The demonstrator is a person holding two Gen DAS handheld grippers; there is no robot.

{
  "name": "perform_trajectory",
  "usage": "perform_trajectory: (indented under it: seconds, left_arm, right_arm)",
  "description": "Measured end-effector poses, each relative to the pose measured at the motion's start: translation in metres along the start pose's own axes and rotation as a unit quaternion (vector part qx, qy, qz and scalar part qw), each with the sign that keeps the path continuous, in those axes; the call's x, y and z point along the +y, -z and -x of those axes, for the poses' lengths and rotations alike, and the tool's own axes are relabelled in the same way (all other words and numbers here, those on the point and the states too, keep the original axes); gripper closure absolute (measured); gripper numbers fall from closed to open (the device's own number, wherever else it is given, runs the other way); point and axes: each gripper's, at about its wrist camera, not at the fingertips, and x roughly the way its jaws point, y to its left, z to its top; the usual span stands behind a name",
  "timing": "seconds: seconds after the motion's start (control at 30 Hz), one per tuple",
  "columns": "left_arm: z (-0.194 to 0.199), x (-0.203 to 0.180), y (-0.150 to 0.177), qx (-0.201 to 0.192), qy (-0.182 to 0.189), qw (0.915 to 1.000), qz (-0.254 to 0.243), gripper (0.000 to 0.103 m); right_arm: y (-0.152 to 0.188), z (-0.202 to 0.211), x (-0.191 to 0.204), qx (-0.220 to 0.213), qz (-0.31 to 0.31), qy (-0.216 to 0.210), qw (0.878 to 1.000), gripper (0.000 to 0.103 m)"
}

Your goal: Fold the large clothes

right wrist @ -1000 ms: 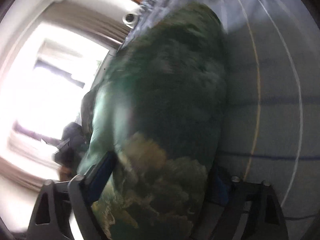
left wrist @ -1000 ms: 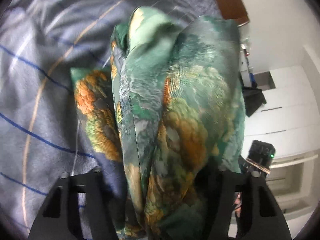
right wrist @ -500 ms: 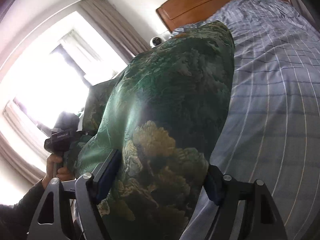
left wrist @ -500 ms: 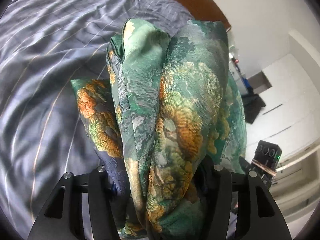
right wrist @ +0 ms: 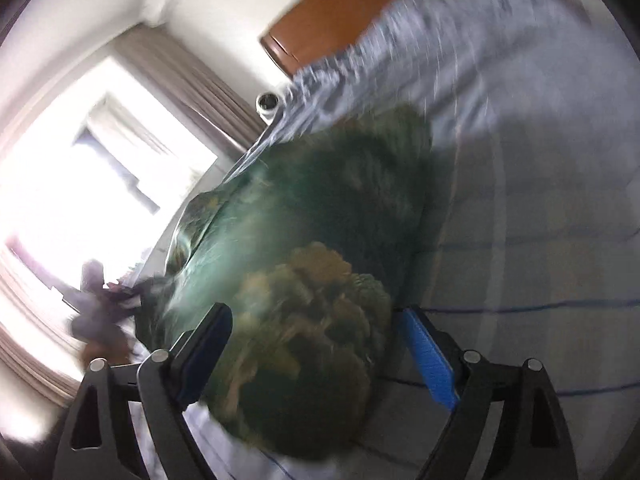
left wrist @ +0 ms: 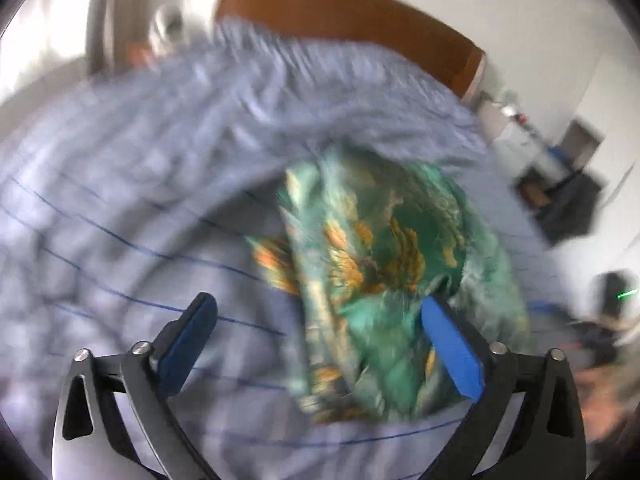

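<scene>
The green garment [left wrist: 384, 280], printed with orange and teal patterns, lies bunched on the grey-blue checked bedspread [left wrist: 132, 208]. In the left wrist view it sits in front of the left gripper [left wrist: 320, 328], more toward the right finger [left wrist: 452, 356], whose blue pad overlaps the cloth edge; the left finger [left wrist: 192, 332] stands over bare bedspread, apart from the fabric. The jaws of this gripper are spread wide and hold nothing.

In the right wrist view the garment [right wrist: 312, 280] fills the gap of the right gripper [right wrist: 316, 344]. Its fingers are also spread; the cloth bulges between the pads, and the blur does not let me tell if either pad touches it.

Only the left view shows the bundle's outline: its long axis runs away from the camera toward the wooden headboard [left wrist: 344, 16], leaning a little left. Only the right view shows the bright window [right wrist: 80, 200], the curtains [right wrist: 200, 92] and, blurred at the left edge, the other gripper's dark body [right wrist: 100, 304].
</scene>
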Motion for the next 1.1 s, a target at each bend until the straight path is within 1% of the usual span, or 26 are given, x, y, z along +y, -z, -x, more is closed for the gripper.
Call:
perform_trajectory:
  seconds: [0.03, 0.07, 0.1, 0.13, 0.17, 0.2, 0.23, 0.27, 0.3, 0.37, 0.4, 0.43, 0.5, 0.6, 0.7, 0.8, 0.83, 0.87, 0.9, 0.97, 1.1]
  left_arm:
    - [0.014, -0.005, 0.001, -0.017, -0.028, 0.9994, -0.011, 0.001]
    - [0.034, -0.014, 0.007, -0.041, -0.069, 0.9965, -0.023, 0.001]
    - [0.050, -0.021, 0.012, -0.058, -0.096, 0.9933, -0.028, 0.001]
    - [0.060, -0.025, 0.015, -0.075, -0.111, 0.9906, -0.029, 0.001]
    - [0.072, -0.032, 0.021, -0.087, -0.118, 0.9887, -0.030, 0.000]
    - [0.077, -0.036, 0.025, -0.095, -0.121, 0.9877, -0.030, 0.000]
    - [0.091, -0.045, 0.033, -0.110, -0.122, 0.9859, -0.029, 0.000]
    - [0.091, -0.050, 0.034, -0.116, -0.123, 0.9852, -0.030, 0.000]
    - [0.102, -0.058, 0.041, -0.124, -0.124, 0.9840, -0.033, 0.000]
    - [0.112, -0.073, 0.047, -0.130, -0.129, 0.9824, -0.040, 0.000]
    - [0.119, -0.081, 0.048, -0.131, -0.131, 0.9817, -0.044, 0.000]
    - [0.114, -0.084, 0.046, -0.132, -0.132, 0.9813, -0.046, 0.000]
    - [0.128, -0.093, 0.050, -0.139, -0.133, 0.9799, -0.054, 0.000]
    - [0.143, -0.105, 0.055, -0.147, -0.128, 0.9793, -0.055, 0.000]
    - [0.155, -0.115, 0.060, -0.154, -0.127, 0.9786, -0.051, 0.000]
    - [0.161, -0.120, 0.066, -0.159, -0.133, 0.9769, -0.050, 0.000]
    - [0.161, -0.121, 0.068, -0.160, -0.135, 0.9765, -0.050, 0.000]
    - [0.162, -0.122, 0.071, -0.157, -0.138, 0.9768, -0.048, 0.000]
    - [0.161, -0.123, 0.073, -0.148, -0.139, 0.9780, -0.045, 0.000]
    - [0.159, -0.123, 0.079, -0.133, -0.137, 0.9808, -0.039, 0.000]
    - [0.160, -0.125, 0.096, -0.110, -0.125, 0.9854, -0.032, 0.000]
  right_arm:
    - [0.002, 0.015, 0.010, -0.012, 0.028, 0.025, 0.999, 0.015]
    - [0.006, 0.036, 0.026, -0.030, 0.064, 0.058, 0.996, 0.015]
    - [0.007, 0.048, 0.031, -0.041, 0.083, 0.078, 0.993, 0.015]
    - [0.010, 0.066, 0.042, -0.061, 0.108, 0.107, 0.986, 0.015]
    - [0.015, 0.081, 0.052, -0.078, 0.124, 0.127, 0.981, 0.015]
    - [0.014, 0.093, 0.053, -0.093, 0.137, 0.142, 0.976, 0.015]
    - [0.017, 0.108, 0.062, -0.108, 0.146, 0.152, 0.972, 0.015]
    - [0.024, 0.122, 0.072, -0.121, 0.151, 0.163, 0.967, 0.013]
    - [0.019, 0.126, 0.073, -0.127, 0.151, 0.175, 0.965, 0.010]
    - [0.029, 0.141, 0.083, -0.135, 0.147, 0.192, 0.961, 0.009]
    - [0.027, 0.144, 0.079, -0.137, 0.145, 0.193, 0.961, 0.009]
    - [0.030, 0.150, 0.080, -0.140, 0.142, 0.192, 0.961, 0.009]
    - [0.038, 0.165, 0.084, -0.149, 0.129, 0.191, 0.962, 0.009]
    - [0.047, 0.178, 0.093, -0.175, 0.121, 0.184, 0.960, 0.009]
    - [0.060, 0.199, 0.104, -0.212, 0.140, 0.180, 0.950, 0.009]
    - [0.071, 0.208, 0.113, -0.236, 0.169, 0.196, 0.937, 0.009]
    - [0.075, 0.210, 0.117, -0.236, 0.176, 0.206, 0.933, 0.009]
    - [0.076, 0.210, 0.119, -0.231, 0.176, 0.209, 0.934, 0.007]
    - [0.077, 0.207, 0.119, -0.214, 0.170, 0.215, 0.938, 0.004]
    - [0.079, 0.199, 0.121, -0.181, 0.158, 0.235, 0.942, 0.004]
    - [0.094, 0.186, 0.134, -0.150, 0.156, 0.262, 0.941, 0.003]
